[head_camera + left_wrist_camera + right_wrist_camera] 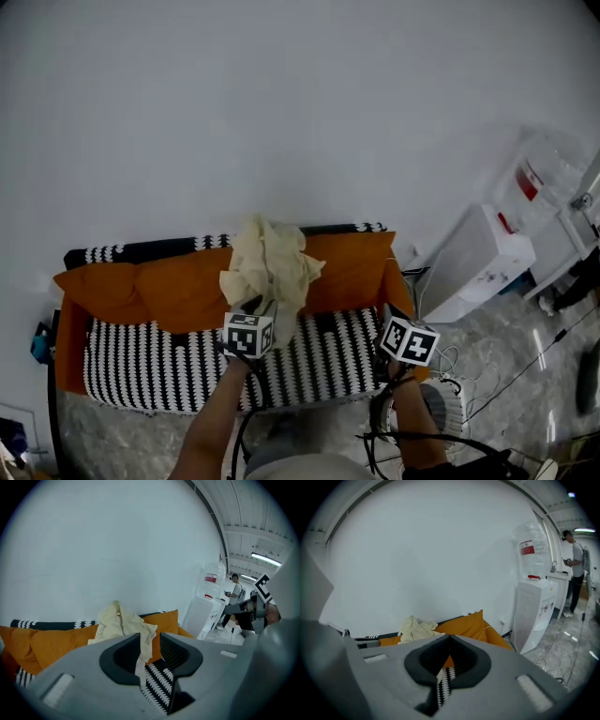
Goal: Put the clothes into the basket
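Sofa: we see a sofa standing against a pale wall. Its seat is patterned black and white, and its back has a black top edge.
Cushions: orange cushions lean in a row along the sofa's back.
Garment, look: the garment is pale cream-yellow thin cloth, heavily crumpled. It is bunched wide at the top and narrows to one loose strip below.
Garment, place: it lies on the cushions at about the middle of the sofa. Its peak rises above the sofa's back edge against the wall, and its strip hangs down onto the patterned seat.
Garment, axis: we read its long axis as running from the sofa's back towards the seat's front. The broad end is at the back and the narrow strip points towards us.
Left tool: the left tool has its jaws partway apart and grips nothing. The garment's strip shows in the gap beside one jaw, with orange cushion showing between the strip and the other jaw.
Right tool: the right tool has its jaw tips brought together with nothing held. It is over the sofa's right end, well apart from the garment.
Water dispenser: a white water dispenser stands on the floor to the right of the sofa.
Person: a person stands farther right, beyond the dispenser.
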`<state>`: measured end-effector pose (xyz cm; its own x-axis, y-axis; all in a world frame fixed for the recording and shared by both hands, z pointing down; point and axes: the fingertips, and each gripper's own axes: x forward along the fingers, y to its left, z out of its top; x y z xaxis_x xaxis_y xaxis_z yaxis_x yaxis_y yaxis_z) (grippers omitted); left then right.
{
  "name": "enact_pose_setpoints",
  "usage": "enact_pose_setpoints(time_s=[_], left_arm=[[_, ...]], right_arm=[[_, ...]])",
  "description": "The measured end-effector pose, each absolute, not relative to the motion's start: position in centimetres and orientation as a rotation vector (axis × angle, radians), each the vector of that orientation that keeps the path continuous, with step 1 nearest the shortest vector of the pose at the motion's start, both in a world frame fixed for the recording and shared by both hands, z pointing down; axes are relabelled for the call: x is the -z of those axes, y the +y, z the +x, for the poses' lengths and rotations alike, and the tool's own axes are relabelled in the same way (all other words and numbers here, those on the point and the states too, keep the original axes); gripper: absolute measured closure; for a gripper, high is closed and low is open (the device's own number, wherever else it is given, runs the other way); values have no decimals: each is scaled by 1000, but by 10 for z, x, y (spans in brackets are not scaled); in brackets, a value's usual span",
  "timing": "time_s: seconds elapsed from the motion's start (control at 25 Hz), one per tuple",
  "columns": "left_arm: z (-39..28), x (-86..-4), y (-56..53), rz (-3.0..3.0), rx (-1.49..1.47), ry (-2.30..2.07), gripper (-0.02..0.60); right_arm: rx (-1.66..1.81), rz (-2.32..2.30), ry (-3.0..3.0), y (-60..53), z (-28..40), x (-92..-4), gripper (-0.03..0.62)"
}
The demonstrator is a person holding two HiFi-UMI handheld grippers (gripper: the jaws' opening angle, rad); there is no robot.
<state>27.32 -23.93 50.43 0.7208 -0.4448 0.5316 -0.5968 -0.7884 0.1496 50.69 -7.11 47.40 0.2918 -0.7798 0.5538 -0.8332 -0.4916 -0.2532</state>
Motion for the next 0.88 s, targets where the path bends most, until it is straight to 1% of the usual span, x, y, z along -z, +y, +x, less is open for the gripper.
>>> enact_pose_setpoints(time_s=[0.44, 0.88], left_arm=[[304, -547, -337, 2570, -722, -829, 442], [326, -614, -392, 2448, -749, -886, 442]], right_arm=[[-1012, 2390, -1481, -138, 524, -509, 591], [-1122, 2340, -1350, -141, 547, -557, 591]])
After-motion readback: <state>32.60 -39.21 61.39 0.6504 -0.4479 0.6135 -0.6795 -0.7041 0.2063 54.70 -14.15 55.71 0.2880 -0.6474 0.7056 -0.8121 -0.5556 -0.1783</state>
